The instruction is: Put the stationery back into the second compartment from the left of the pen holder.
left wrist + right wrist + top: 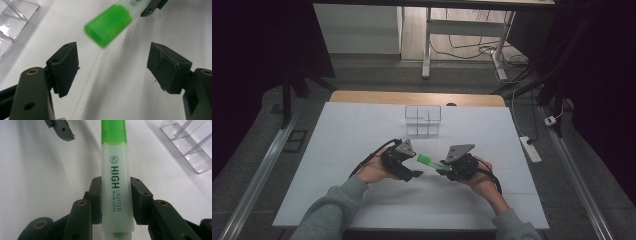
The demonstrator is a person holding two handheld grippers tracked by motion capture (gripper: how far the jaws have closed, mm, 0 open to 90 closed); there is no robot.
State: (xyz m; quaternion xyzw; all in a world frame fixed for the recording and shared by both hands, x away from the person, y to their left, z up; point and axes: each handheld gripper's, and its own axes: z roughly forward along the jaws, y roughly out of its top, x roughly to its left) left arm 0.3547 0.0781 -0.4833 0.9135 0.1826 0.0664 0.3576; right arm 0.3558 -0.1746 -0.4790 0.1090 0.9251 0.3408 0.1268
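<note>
- While the highlighter [116, 182] is held above the white table [337, 150], it is clamped by its pale barrel between the closed jaws of the right gripper [116, 197], the green cap [108, 25] being pointed toward the left gripper [112, 67].
- In the left gripper view, the left gripper's jaws are seen spread wide, with nothing between the pads; the cap is seen just beyond and above them, untouched and apart from both.
- In the high view, the two grippers are seen facing each other near the table's middle, the right gripper [443, 171] and the left gripper [416, 174] being joined visually by the highlighter [431, 162] that spans the gap.
- A clear compartmented holder [423, 120] is seen farther back on the table, well apart from both grippers; nothing can be made out in it.
- The step in hand is judged to be a handover or an uncapping: the cap end is offered and the left jaws are readied.
- The next move is judged to call for the left jaws to be brought around the cap, centred, and closed squarely, so that the cap is not pinched at a corner while the barrel is kept steady.
</note>
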